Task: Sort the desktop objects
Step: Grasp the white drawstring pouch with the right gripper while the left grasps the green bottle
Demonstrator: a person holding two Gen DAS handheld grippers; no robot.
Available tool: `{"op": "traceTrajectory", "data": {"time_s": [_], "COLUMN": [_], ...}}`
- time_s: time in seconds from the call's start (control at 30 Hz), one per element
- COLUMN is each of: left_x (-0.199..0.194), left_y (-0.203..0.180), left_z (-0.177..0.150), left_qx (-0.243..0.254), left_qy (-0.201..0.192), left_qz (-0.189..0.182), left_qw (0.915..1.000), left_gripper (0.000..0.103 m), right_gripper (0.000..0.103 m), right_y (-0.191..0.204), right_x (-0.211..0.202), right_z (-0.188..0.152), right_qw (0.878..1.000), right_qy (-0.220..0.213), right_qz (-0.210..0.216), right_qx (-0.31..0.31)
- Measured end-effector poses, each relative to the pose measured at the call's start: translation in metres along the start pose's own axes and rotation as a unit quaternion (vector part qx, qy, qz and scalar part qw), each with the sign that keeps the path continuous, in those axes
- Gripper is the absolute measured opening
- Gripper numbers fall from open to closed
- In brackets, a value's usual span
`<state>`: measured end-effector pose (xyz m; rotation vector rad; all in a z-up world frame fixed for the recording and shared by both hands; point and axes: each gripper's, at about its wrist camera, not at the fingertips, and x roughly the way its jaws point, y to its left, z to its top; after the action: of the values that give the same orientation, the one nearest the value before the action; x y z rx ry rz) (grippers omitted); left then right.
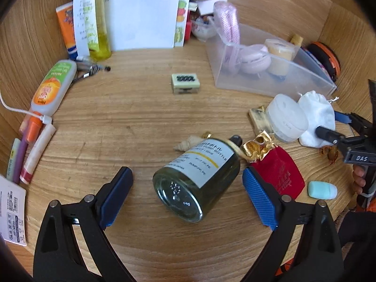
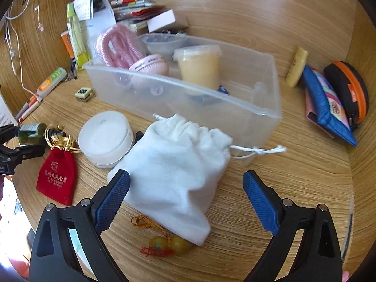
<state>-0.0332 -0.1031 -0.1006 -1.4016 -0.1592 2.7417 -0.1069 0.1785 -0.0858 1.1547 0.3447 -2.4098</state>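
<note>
Left gripper (image 1: 188,198): spread wide around the glass bottle (image 1: 198,179), not touching.
Bottle: lying down, base toward camera, neck toward clear bin (image 1: 277,80); bare tabletop (image 1: 131,117) beyond.
Right gripper (image 2: 186,202): open over white pouch (image 2: 176,164), before the bin.

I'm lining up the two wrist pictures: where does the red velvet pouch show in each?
Left wrist: red velvet pouch lies lower right, just beyond the left gripper's right finger.
Right wrist: pouch lies at the left edge, left of the white drawstring bag.
Shared landmark: the round white jar.
</note>
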Motion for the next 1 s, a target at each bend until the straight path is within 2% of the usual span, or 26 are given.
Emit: {"op": "traceTrajectory", "data": {"time_s": [0.13, 0.17, 0.2, 0.23, 0.3, 0.5, 0.57, 0.7, 0.83, 1.0], "left_x": [-0.002, -0.002, -0.001, 0.0, 0.003, 0.002, 0.001, -0.002, -0.01, -0.027], "left_y": [-0.009, -0.011, -0.012, -0.014, -0.016, -0.019, -0.018, -0.019, -0.018, -0.021], "left_z": [0.0, 0.0, 0.001, 0.002, 0.003, -0.001, -0.002, -0.004, -0.001, 0.009], "left_qx": [0.034, 0.038, 0.042, 0.043, 0.045, 0.043, 0.041, 0.038, 0.028, 0.002], "left_qy": [-0.029, -0.033, -0.033, -0.035, -0.031, -0.046, -0.05, -0.055, -0.064, -0.096], "left_qz": [0.036, 0.038, 0.04, 0.045, 0.054, 0.062, 0.063, 0.066, 0.055, 0.034], "left_qw": [0.9984, 0.998, 0.9978, 0.9975, 0.9971, 0.9961, 0.996, 0.9956, 0.9961, 0.9948], "left_gripper": [0.093, 0.089, 0.08, 0.077, 0.062, 0.062, 0.062, 0.062, 0.062, 0.062], "right_gripper": [0.096, 0.096, 0.096, 0.096, 0.096, 0.094, 0.09, 0.07, 0.059, 0.049], "right_y": [0.006, 0.008, 0.008, 0.009, 0.009, 0.003, 0.003, 0.014, 0.02, 0.011], "right_x": [0.01, 0.011, 0.012, 0.013, 0.016, 0.025, 0.024, 0.019, 0.014, 0.007], "right_z": [-0.001, -0.001, -0.002, -0.002, -0.001, 0.001, 0.0, -0.003, -0.003, -0.002], "right_qw": [1.0, 1.0, 1.0, 1.0, 1.0, 0.999, 0.999, 1.0, 0.999, 0.999], "right_qy": [0.013, 0.013, 0.014, 0.014, 0.019, 0.032, 0.028, 0.009, -0.007, -0.022], "right_qz": [-0.006, -0.007, -0.004, -0.002, 0.0, 0.025, 0.031, 0.017, 0.021, 0.047], "right_qx": [-0.01, -0.013, -0.015, -0.015, -0.015, 0.016, 0.017, -0.01, -0.024, -0.003]}}
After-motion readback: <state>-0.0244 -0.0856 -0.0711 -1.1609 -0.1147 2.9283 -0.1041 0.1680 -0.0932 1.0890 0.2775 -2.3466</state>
